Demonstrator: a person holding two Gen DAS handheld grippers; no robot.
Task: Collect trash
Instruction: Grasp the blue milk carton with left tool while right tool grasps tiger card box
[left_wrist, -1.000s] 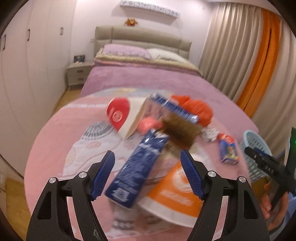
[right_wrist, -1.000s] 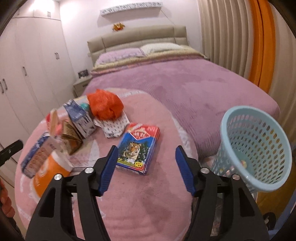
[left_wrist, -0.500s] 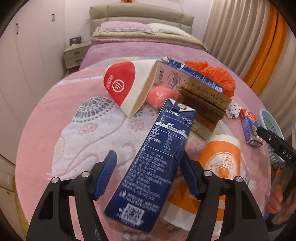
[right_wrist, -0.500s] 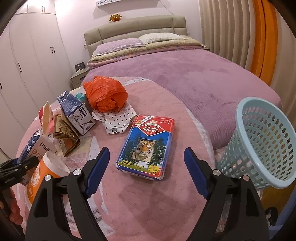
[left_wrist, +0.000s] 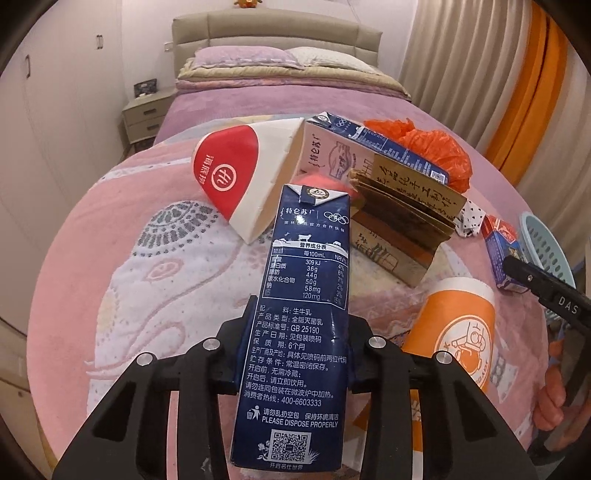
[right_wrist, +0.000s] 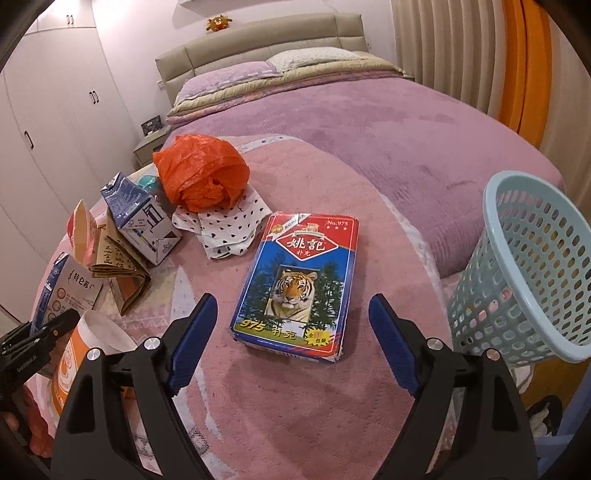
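Note:
My left gripper (left_wrist: 293, 350) is shut on a dark blue milk carton (left_wrist: 303, 295), its jaws pressing both sides. The carton also shows in the right wrist view (right_wrist: 68, 284). My right gripper (right_wrist: 291, 343) is open and empty, just in front of a blue and red tiger card box (right_wrist: 299, 280) lying flat on the pink blanket (right_wrist: 288, 398). A light blue mesh basket (right_wrist: 524, 266) stands to the right, off the blanket's edge.
On the blanket lie an orange paper cup (left_wrist: 454, 332), a red and white paper cup (left_wrist: 240, 177), a second milk carton (right_wrist: 138, 221), folded brown paper (left_wrist: 402, 218), an orange plastic bag (right_wrist: 201, 171) and a dotted wrapper (right_wrist: 229, 225). A purple bed (right_wrist: 369, 110) lies behind.
My left gripper moved forward over the dark blue carton and shut on it. My right gripper moved closer to the tiger box and opened wider.

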